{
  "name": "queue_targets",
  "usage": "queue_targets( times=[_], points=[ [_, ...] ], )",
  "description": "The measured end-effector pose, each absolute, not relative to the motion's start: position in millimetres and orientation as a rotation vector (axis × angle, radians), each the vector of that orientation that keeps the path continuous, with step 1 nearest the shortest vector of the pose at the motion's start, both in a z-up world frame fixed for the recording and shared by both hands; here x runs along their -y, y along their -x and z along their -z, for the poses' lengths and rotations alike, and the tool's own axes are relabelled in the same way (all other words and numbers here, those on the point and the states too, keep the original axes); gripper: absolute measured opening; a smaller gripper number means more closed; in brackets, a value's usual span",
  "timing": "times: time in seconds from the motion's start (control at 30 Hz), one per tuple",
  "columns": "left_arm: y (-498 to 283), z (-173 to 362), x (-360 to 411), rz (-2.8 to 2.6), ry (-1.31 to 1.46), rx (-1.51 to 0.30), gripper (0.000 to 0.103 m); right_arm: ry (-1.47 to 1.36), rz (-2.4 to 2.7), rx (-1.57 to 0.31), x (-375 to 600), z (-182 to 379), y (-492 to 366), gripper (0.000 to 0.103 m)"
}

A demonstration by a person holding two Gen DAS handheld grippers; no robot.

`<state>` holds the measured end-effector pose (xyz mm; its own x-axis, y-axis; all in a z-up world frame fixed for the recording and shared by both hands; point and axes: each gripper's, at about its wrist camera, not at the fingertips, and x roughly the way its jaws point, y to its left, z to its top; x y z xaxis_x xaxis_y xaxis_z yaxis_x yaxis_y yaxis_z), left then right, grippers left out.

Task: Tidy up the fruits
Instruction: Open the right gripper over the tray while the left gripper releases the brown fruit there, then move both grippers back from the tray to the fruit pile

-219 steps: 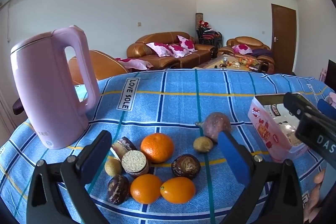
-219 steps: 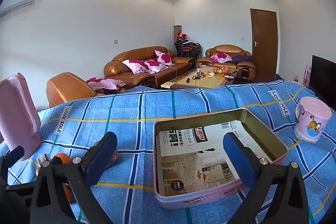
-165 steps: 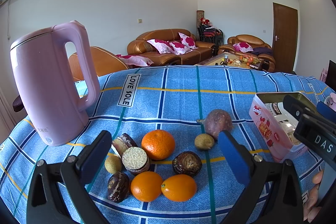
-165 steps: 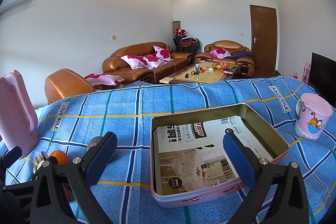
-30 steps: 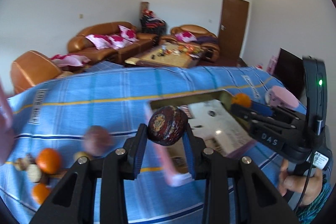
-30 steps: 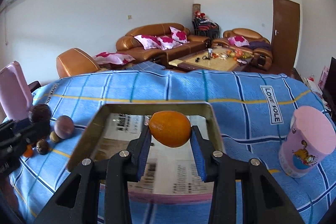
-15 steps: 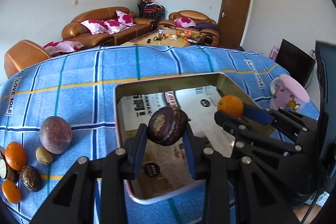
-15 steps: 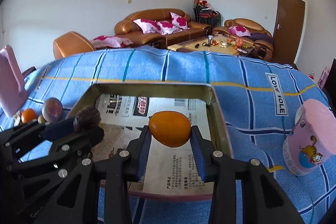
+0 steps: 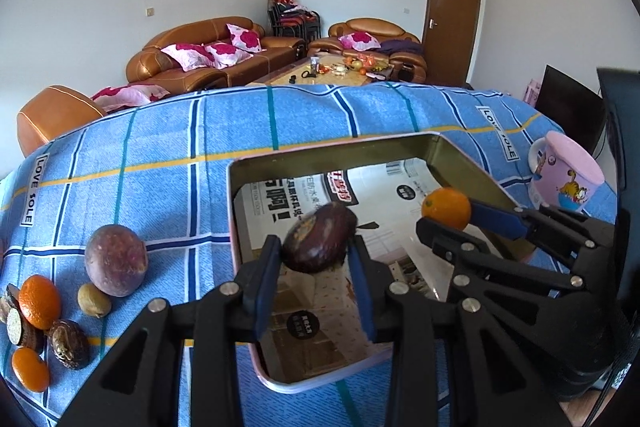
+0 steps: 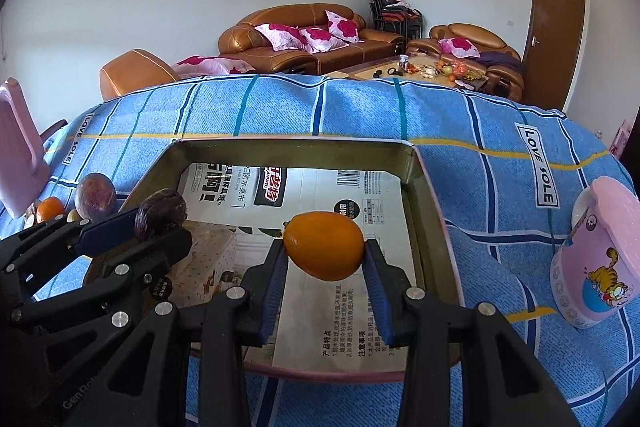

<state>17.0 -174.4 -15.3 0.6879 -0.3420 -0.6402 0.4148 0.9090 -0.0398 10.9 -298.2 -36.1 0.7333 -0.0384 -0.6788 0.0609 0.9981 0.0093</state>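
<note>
Left gripper [image 9: 314, 267]: clamped on a dark brown passion fruit [image 9: 318, 238], held over the tin's left half.
Right gripper [image 10: 325, 269]: clamped on an oval orange kumquat [image 10: 324, 245], above the tin's right half, near its right wall.
Tin [image 10: 430, 223]: rectangular, pink rim, olive inner walls, printed paper lining; floor bare beneath both fruits.
Remaining fruit [image 9: 116, 259]: on the blue checked tablecloth [image 9: 160, 187], left of the tin.
Pink cup [image 10: 598, 255]: right of the tin, apart.
</note>
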Motion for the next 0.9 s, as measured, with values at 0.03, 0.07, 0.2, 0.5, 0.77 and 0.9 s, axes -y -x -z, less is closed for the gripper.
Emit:
queue_targets(
  times=[0.03,0.07,0.2,0.5,0.77,0.9],
  points=[
    [-16,14,174,0.416,-0.112,-0.685,0.04,-0.032,0.055,-0.744,298,36,-11,0.042],
    [-15,13,173,0.399,-0.112,-0.674,0.043,-0.036,0.056,-0.743,298,36,-11,0.043],
    [-14,8,168,0.396,-0.099,-0.65,0.051,-0.079,0.052,-0.722,302,34,-10,0.051],
    [-1,-16,152,0.329,-0.082,-0.542,0.099,-0.183,0.046,-0.6,316,19,3,0.058],
    [3,-24,136,0.257,-0.096,-0.484,0.101,-0.152,0.092,-0.54,313,13,9,0.067],
    [1,-26,124,0.231,-0.082,-0.482,0.101,-0.161,0.112,-0.517,317,11,12,0.067]
  ],
)
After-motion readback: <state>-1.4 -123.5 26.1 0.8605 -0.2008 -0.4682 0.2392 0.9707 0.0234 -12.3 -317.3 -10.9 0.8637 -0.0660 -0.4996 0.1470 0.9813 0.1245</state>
